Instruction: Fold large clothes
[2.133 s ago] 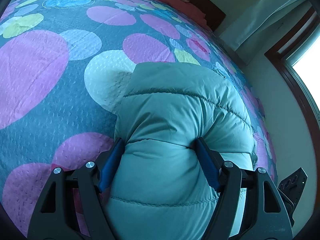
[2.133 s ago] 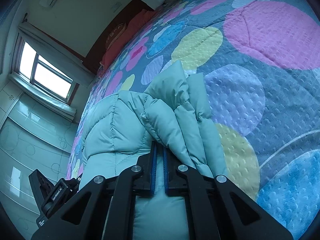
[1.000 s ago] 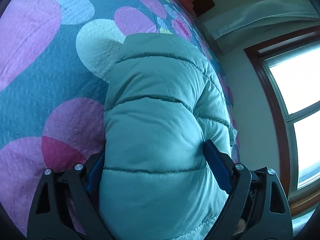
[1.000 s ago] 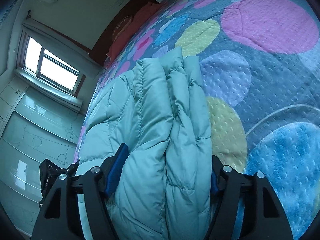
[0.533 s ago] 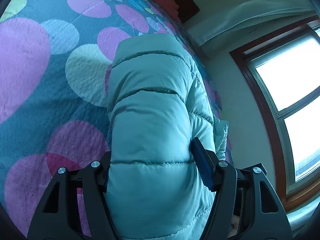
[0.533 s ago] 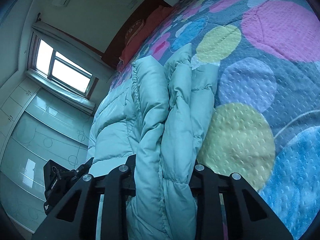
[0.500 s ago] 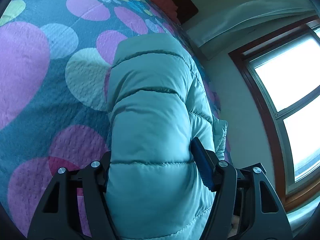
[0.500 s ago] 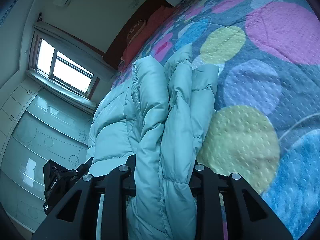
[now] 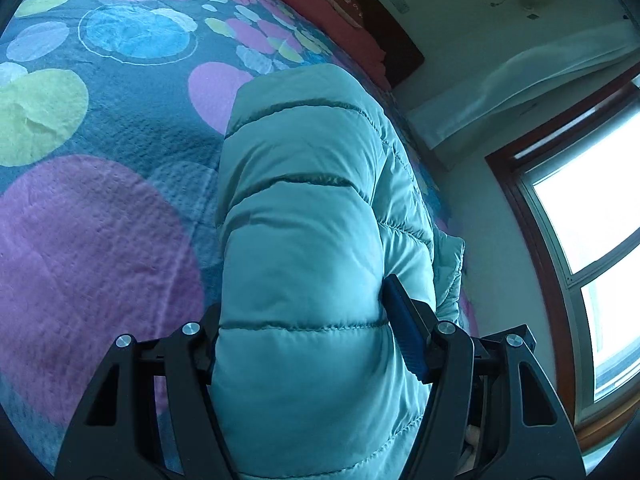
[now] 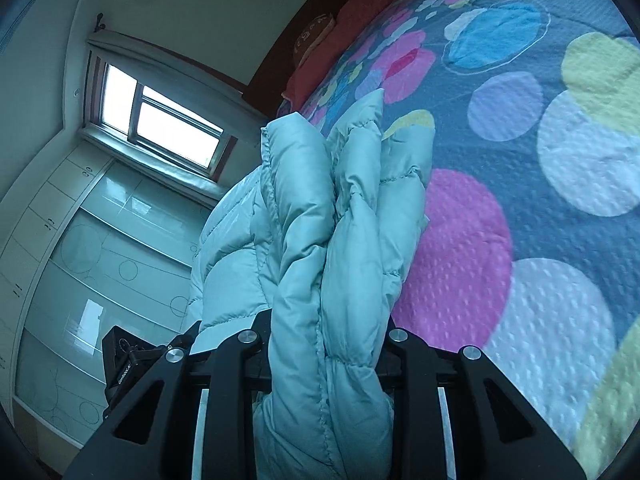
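Note:
A teal quilted puffer jacket [image 9: 304, 208] is folded into a thick bundle above the bed. My left gripper [image 9: 300, 312] is shut on one end of the bundle, its blue pads [image 9: 404, 332] pressed into the padding. In the right wrist view the jacket [image 10: 336, 232] shows as several stacked layers standing up between the jaws. My right gripper [image 10: 324, 332] is shut on those layers; its pads are hidden by the fabric. The bundle is held lifted off the bedspread.
The bed carries a dark blue bedspread with coloured circles [image 9: 100, 200], also in the right wrist view [image 10: 540, 208]. Red pillows [image 9: 320, 12] and a dark headboard are at the far end. A window [image 9: 592, 240] and a glossy wardrobe [image 10: 80, 264] line the bed's side.
Both grippers closed on the folded jacket and raised it off the bedspread. The bundle now hangs higher and the views have tilted toward the headboard.

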A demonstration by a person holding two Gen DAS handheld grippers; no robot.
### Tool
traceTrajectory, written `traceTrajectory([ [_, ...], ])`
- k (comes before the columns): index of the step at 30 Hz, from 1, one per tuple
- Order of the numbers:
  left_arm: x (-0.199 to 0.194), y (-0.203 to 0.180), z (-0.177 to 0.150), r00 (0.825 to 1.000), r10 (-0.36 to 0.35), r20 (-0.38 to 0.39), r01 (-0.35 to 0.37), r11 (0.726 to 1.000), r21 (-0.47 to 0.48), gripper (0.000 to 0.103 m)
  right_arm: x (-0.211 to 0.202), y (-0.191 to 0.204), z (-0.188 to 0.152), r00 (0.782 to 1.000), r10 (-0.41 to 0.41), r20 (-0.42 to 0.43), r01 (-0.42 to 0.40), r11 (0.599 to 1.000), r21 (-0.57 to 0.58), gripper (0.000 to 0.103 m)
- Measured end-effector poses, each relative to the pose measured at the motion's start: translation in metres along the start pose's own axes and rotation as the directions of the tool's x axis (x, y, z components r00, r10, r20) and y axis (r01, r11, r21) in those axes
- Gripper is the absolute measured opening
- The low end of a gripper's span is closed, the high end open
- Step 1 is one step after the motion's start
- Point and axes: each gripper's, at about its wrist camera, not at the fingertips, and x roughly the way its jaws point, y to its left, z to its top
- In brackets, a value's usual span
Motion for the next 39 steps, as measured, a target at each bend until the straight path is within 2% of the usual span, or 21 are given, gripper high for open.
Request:
traceTrajectory([
  [3,0.007,0.023,0.005,0.999,0.030,-0.013,-0.031,0.999,-0.031,0.065,0.022,-0.004,-0.004,0.999,-0.010,-0.038,0.010,1.000,0.006,0.027],
  [6,0.012,0.043,0.004,1.000,0.006,-0.022,-0.008,0.998,-0.056,0.065,0.031,-0.014,-0.009,0.999,-0.002,-0.046,0.003,0.999,0.037,0.027],
  [9,0.012,0.045,0.002,1.000,0.003,-0.027,-0.004,0.999,-0.038,0.067,0.030,-0.015,-0.009,0.999,0.002,-0.053,0.001,0.999,0.043,0.029],
  [12,0.011,0.045,0.007,0.998,-0.003,-0.055,0.001,0.999,-0.038,0.073,0.027,-0.016,-0.002,0.996,-0.027,-0.079,0.031,0.999,0.043,0.040],
  [16,0.005,0.048,0.024,0.999,0.002,-0.047,-0.004,0.999,-0.043,0.085,0.014,-0.015,0.012,0.995,-0.069,-0.070,0.070,0.997,0.023,0.066],
  [20,0.013,0.056,0.042,0.998,0.001,-0.059,-0.006,0.995,-0.095,0.085,0.012,-0.026,0.038,0.996,-0.058,-0.061,0.063,0.996,0.071,0.068],
  [26,0.032,0.056,0.059,0.993,0.045,-0.106,-0.054,0.995,-0.084,0.085,0.032,-0.037,0.062,0.996,-0.032,-0.083,0.043,0.989,0.141,0.068],
  [27,0.035,0.056,0.060,0.992,0.058,-0.112,-0.068,0.995,-0.080,0.082,0.034,-0.039,0.064,0.996,-0.025,-0.088,0.039,0.987,0.155,0.068],
  [29,0.039,0.057,0.062,0.990,0.076,-0.119,-0.085,0.993,-0.078,0.075,0.038,-0.040,0.064,0.996,-0.031,-0.084,0.044,0.986,0.162,0.051],
  [30,0.040,0.058,0.062,0.989,0.082,-0.120,-0.092,0.993,-0.076,0.069,0.040,-0.042,0.064,0.995,-0.038,-0.091,0.053,0.985,0.166,0.034],
  [32,0.043,0.058,0.061,0.988,0.096,-0.121,-0.104,0.993,-0.063,0.065,0.046,-0.047,0.061,0.994,-0.037,-0.105,0.056,0.981,0.185,0.023],
  [37,0.044,0.057,0.060,0.987,0.100,-0.126,-0.106,0.994,-0.038,0.065,0.048,-0.043,0.057,0.994,-0.048,-0.102,0.065,0.983,0.174,0.022],
  [39,0.038,0.057,0.058,0.988,0.092,-0.127,-0.097,0.995,-0.034,0.066,0.042,-0.042,0.055,0.993,-0.047,-0.107,0.065,0.983,0.170,0.028],
])
